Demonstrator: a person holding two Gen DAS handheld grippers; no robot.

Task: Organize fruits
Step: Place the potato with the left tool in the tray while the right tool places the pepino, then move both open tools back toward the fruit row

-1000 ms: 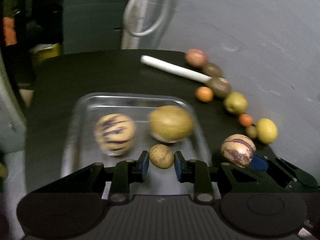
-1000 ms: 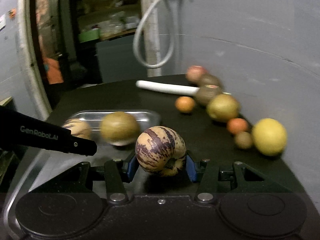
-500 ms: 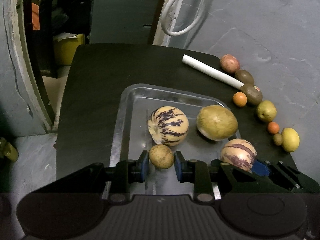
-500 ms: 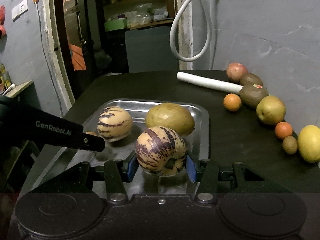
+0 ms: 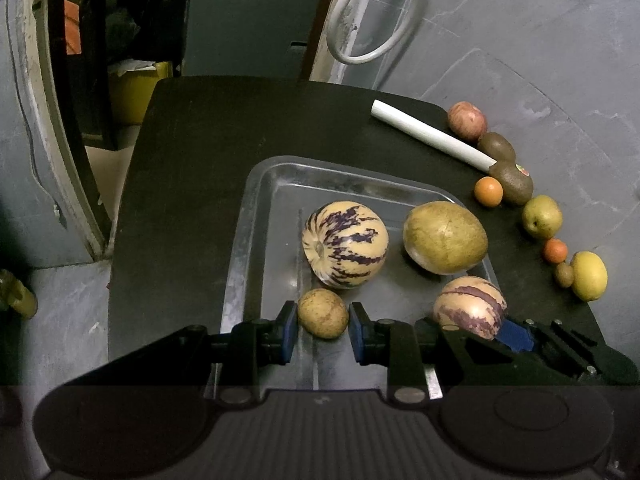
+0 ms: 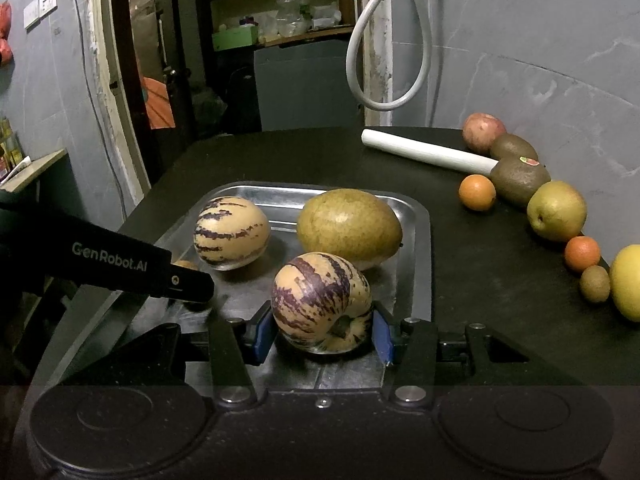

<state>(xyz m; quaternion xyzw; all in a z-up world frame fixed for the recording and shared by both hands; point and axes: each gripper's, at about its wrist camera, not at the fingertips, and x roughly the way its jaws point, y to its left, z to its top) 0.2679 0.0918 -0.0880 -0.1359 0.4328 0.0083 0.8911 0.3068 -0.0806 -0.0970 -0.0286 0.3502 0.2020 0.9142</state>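
Left gripper [image 5: 322, 316] clamps a small brown fruit [image 5: 322, 313]; right gripper [image 6: 320, 330] clamps a striped melon [image 6: 321, 301]. Both hang low over the metal tray [image 5: 256, 184], beside 2 fruits already inside. Risk: either round fruit, once let go, may roll into its neighbours.

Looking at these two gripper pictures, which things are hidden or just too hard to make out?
- Right wrist view: the small tan fruit is nearly all hidden behind the black left gripper.
- Both views: whether the purple-striped melon in the right gripper touches the metal tray; its underside is hidden.
- Left wrist view: the tray's near edge is covered by the gripper body.
- Right wrist view: the yellow lemon is cut off by the frame edge.
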